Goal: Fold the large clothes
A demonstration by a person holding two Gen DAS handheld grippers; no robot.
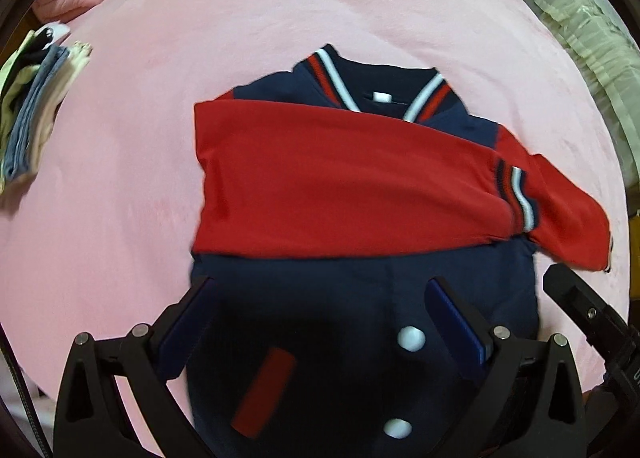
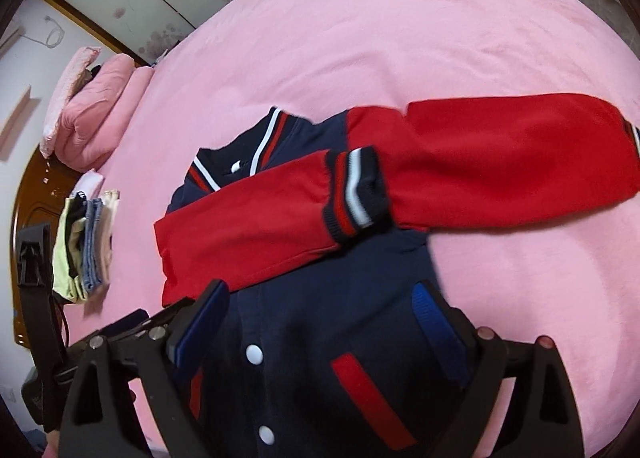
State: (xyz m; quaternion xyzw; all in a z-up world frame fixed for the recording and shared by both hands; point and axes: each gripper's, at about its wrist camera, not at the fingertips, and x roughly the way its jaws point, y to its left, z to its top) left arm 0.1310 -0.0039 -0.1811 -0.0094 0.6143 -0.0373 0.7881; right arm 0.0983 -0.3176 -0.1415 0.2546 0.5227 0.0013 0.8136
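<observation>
- The bed (image 1: 304, 9) is covered by a pink sheet and fills most of both views.
- The jacket (image 1: 360, 298) lies flat on the bed near its middle, front up, collar toward the far side; its body is navy with white snaps and red pocket trims.
- One red sleeve (image 1: 332, 181) is folded across the chest, its striped cuff (image 2: 356, 189) resting over the start of the other sleeve.
- The other sleeve (image 2: 512, 161) stretches straight out to the side on the sheet.
- A pink folded quilt (image 2: 96, 113) sits at the head of the bed.
- A pile of folded clothes (image 2: 88, 246) lies on the sheet, well apart from the jacket.
- The left gripper (image 1: 320, 322) hovers over the jacket's lower body, jaws wide apart, holding nothing.
- The right gripper (image 2: 324, 322) also hangs above the lower body, jaws spread, nothing between them.
</observation>
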